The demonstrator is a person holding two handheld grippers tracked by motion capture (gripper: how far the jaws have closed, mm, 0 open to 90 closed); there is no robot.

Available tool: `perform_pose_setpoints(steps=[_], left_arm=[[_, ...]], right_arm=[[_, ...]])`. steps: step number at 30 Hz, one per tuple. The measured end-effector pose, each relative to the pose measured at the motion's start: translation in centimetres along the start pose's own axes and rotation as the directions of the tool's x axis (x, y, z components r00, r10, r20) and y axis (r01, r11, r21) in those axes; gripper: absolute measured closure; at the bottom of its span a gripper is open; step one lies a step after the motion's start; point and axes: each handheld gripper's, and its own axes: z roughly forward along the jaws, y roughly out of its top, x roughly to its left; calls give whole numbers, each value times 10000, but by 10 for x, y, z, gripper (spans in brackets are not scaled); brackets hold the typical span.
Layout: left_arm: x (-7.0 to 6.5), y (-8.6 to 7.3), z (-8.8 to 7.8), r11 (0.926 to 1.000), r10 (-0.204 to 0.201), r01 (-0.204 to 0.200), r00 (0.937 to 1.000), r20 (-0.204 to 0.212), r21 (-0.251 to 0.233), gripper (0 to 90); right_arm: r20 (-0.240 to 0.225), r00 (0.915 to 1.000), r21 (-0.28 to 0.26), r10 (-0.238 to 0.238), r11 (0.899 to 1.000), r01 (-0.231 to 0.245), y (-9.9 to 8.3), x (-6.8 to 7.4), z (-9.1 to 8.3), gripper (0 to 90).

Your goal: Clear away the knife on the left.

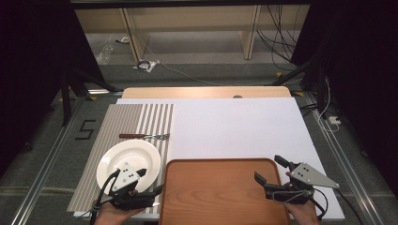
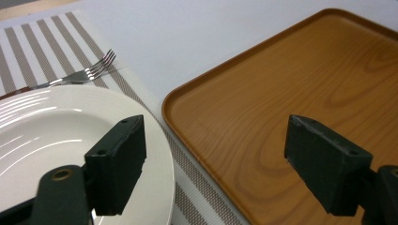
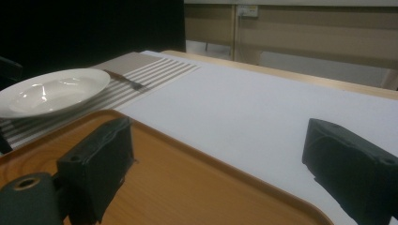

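A white plate (image 1: 123, 159) lies on the striped placemat (image 1: 117, 119) at the near left, with a fork (image 1: 143, 136) lying crosswise just beyond it. Right of the plate sits a brown wooden tray (image 1: 220, 187) with nothing in it. My left gripper (image 1: 151, 180) is open and hovers over the gap between the plate's right rim (image 2: 159, 140) and the tray's left edge (image 2: 187, 117). At the tray's far right corner my right gripper (image 1: 271, 168) is open, one jaw over the tray (image 3: 187, 187), the other over the white surface (image 3: 244, 108). Neither holds anything.
The white sheet (image 1: 234, 124) covers most of the table beyond the tray. A bare wooden strip (image 1: 206, 92) runs along the table's far edge. Metal rails (image 1: 42, 164) flank the table, and cables lie on the floor behind it.
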Motion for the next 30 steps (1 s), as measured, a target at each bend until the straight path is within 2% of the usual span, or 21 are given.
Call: perform_pose_setpoints(steps=[11,22,30], left_arm=[[11,-11,-11,9966,204,-185,9995,-236,802,211],[22,-24,-22,9926,101,-39,9987,-504,1214,213],[28,-29,-28,9883,180,-75,9976,-674,1523,213]], right_arm=[[-77,10000,62,-20,10000,20,0,1,1,101],[-161,9998,60,-68,10000,69,0,2,1,104],[-205,9998,39,-66,10000,67,0,2,1,104]])
